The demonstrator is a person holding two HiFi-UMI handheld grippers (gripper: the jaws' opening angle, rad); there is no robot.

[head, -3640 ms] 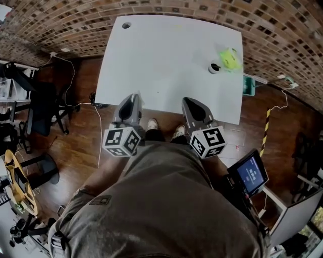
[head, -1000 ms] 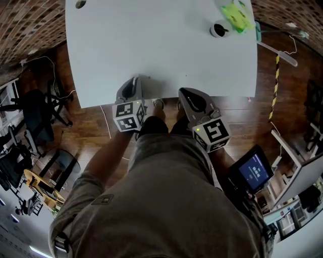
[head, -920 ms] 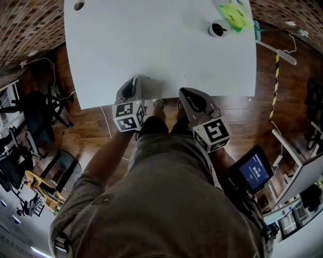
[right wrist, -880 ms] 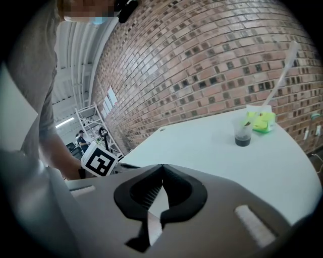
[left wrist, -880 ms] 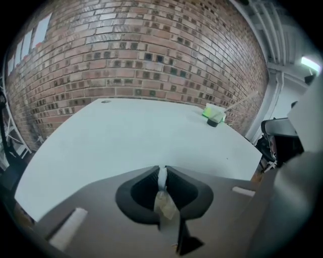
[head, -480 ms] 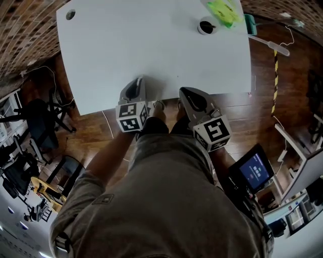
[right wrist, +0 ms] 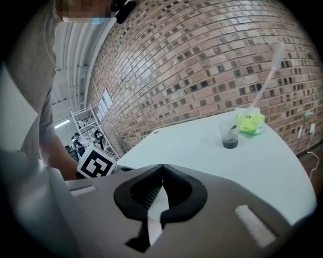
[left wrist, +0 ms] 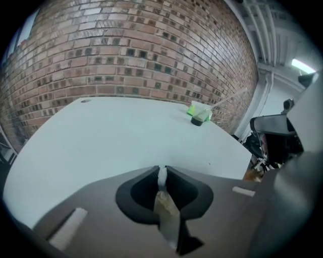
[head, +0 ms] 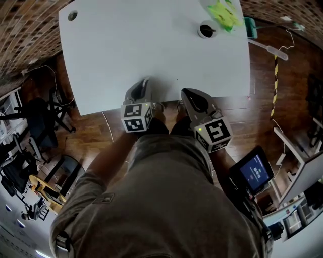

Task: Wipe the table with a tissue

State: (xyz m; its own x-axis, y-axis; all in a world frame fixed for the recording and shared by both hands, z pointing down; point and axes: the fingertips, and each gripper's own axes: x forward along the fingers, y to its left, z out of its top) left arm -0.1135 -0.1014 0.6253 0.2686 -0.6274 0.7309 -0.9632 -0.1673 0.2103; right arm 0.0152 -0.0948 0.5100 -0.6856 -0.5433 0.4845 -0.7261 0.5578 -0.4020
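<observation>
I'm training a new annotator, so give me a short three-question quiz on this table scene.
1. True or false: the cup stands beside the green pack on the table.
2. Which is nearer the cup: A left gripper, B right gripper?
3. Fill in: both grippers' jaws are ____.
Key: 1 true; 2 B; 3 shut.

You hold the left gripper point(head: 144, 83) and the right gripper point(head: 187, 93) side by side in front of your body, a little apart. Both point forward and downward, away from you. The jaws of each gripper are closed, tip against tip, with nothing between them. Your left forearm point(head: 108, 160) reaches forward behind its gripper.
</observation>
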